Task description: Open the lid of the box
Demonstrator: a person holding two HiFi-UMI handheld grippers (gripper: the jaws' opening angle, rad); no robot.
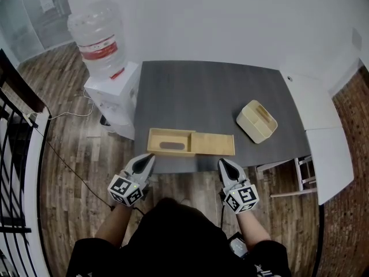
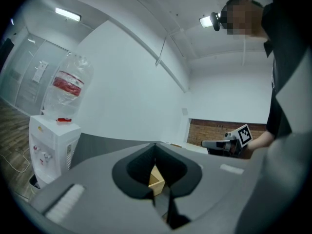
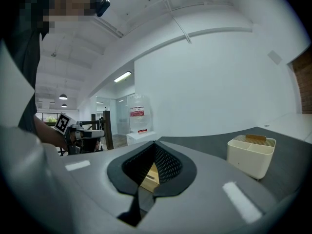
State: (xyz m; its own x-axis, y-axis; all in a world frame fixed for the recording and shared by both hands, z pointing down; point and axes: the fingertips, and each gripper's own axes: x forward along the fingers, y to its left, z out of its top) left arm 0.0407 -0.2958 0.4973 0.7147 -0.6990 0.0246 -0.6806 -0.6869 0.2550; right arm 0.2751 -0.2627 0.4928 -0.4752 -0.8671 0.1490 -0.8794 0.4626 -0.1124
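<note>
Pale tan box [image 1: 190, 142], dark grey table [image 1: 207, 91], cream container [image 1: 256, 121], white water dispenser [image 1: 115, 94] — red label [image 1: 98, 49]

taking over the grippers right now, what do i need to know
Left gripper: fingers shut, empty, tip at the wooden box's left front corner; I cannot tell if it touches.
Right gripper: fingers shut, empty, just short of the box's right end.
The box lies along the near edge of the grey table. A flat lid panel sticks out to its right.
Done: the lid looks slid partly open.
Left: probably sliding it fully clear.
The cream organiser sits apart, further right.
</note>
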